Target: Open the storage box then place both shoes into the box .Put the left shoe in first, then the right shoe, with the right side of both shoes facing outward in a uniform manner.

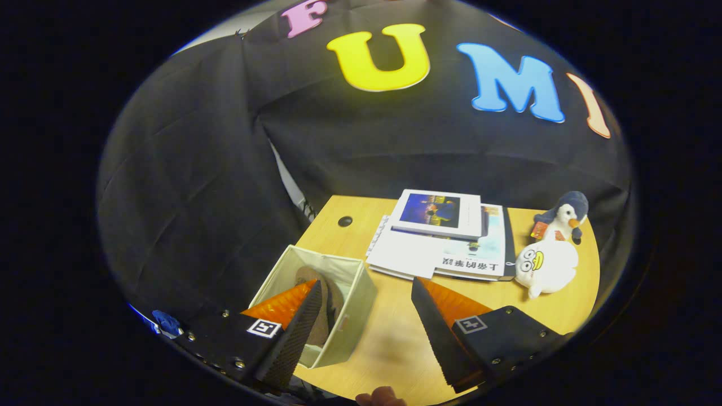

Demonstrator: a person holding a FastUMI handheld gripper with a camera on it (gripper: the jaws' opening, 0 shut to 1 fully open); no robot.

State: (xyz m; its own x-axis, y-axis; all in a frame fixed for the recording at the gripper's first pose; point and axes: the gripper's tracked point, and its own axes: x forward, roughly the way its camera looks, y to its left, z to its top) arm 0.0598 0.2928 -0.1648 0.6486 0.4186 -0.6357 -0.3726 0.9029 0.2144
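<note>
Wood-grain table (389, 332) backed by black cloth carries stacked books (445, 237), one with Chinese print, and plush toys (550, 254). Gripper (366, 316) hangs wide, holding nothing; the open storage box (344, 304) beside its left finger contains a shoe (330, 299).

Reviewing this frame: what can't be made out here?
- Box contents: one shoe shows, but the left finger of the open, empty tongs covers the rest; a second shoe cannot be told.
- Which shoe it is, and which way it faces: too hidden.
- Box lid: cannot tell.
</note>
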